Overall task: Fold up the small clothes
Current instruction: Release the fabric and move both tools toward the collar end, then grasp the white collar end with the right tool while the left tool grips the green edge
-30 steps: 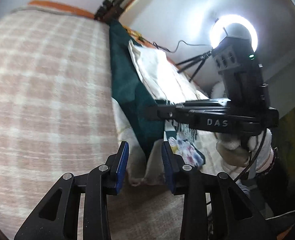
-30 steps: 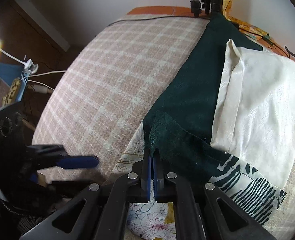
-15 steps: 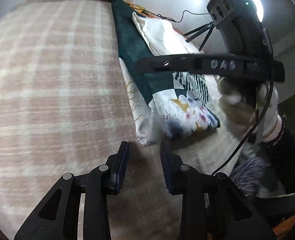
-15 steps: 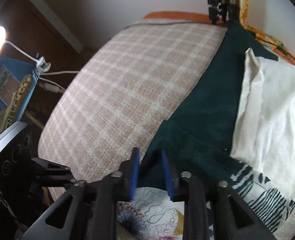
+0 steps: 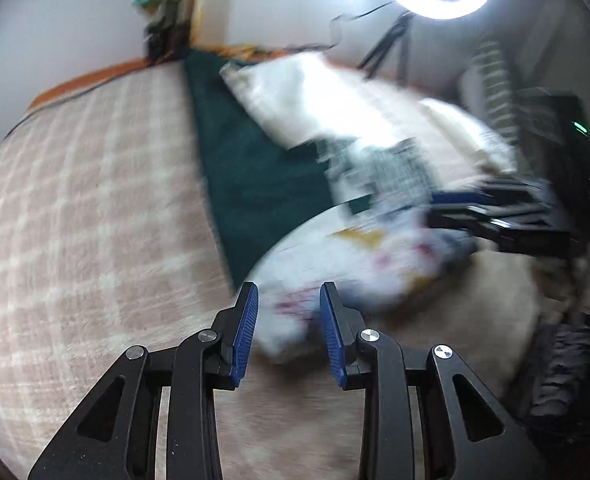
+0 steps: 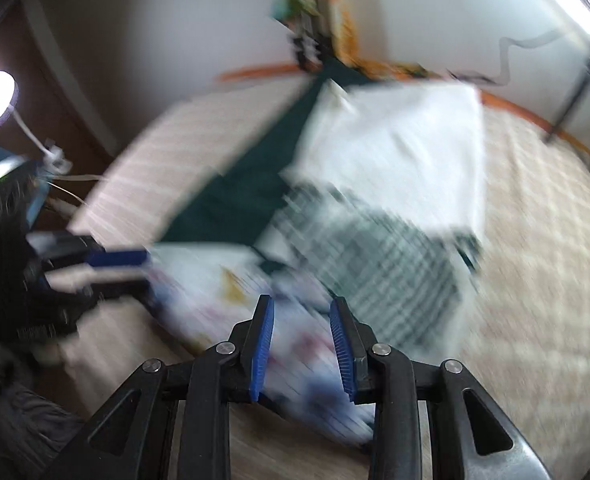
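The left claw (image 5: 288, 320) stands open with nothing gripped, the near corner of the floral cloth (image 5: 359, 256) just ahead of its tips on the checked bed (image 5: 87, 200). The right claw (image 6: 301, 332), whose jaws have just been opening, hangs empty over the same cloth's near edge, with the dark green garment (image 6: 247, 184) and white cloth (image 6: 395, 148) farther ahead.

text: none readable | cause: both views motion-blurred
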The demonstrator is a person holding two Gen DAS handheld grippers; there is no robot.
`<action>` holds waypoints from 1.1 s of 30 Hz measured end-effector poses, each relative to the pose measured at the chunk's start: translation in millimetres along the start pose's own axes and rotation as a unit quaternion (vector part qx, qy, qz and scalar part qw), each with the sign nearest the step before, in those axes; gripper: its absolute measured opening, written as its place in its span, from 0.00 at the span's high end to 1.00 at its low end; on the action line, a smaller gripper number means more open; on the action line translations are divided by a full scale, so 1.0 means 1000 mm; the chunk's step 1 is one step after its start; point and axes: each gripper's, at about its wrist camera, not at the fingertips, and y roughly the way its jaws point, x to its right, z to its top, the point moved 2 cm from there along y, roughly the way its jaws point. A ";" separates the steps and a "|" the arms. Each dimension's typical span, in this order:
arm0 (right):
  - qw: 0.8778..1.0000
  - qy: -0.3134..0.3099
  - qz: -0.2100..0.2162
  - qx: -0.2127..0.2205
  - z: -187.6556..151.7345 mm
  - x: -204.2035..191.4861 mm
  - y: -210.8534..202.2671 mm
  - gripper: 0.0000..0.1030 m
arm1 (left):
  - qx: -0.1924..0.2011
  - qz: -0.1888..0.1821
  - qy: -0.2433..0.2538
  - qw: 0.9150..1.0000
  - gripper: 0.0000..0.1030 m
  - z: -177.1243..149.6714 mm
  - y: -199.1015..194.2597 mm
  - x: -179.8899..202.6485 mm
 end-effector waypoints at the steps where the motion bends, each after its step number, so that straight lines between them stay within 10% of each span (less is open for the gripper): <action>1: 1.000 0.011 -0.004 -0.015 -0.008 0.008 0.005 0.70 | -0.002 0.008 -0.010 1.000 0.72 -0.001 0.003 -0.007; 16: 0.993 0.039 -0.045 0.101 -0.014 0.073 -0.061 0.66 | 0.094 0.020 -0.082 0.992 0.72 0.035 -0.045 -0.033; 21: 0.990 0.031 -0.056 0.128 0.000 0.089 -0.073 0.62 | 0.111 0.026 -0.096 0.989 0.60 0.076 -0.051 -0.040; 25: 0.987 0.030 -0.054 0.147 0.023 0.107 -0.082 0.32 | 0.099 0.019 -0.099 0.990 0.60 0.113 -0.048 -0.053; 33: 0.991 0.053 -0.024 0.124 0.095 0.148 -0.060 0.34 | 0.084 -0.023 -0.142 0.986 0.50 0.195 -0.021 -0.102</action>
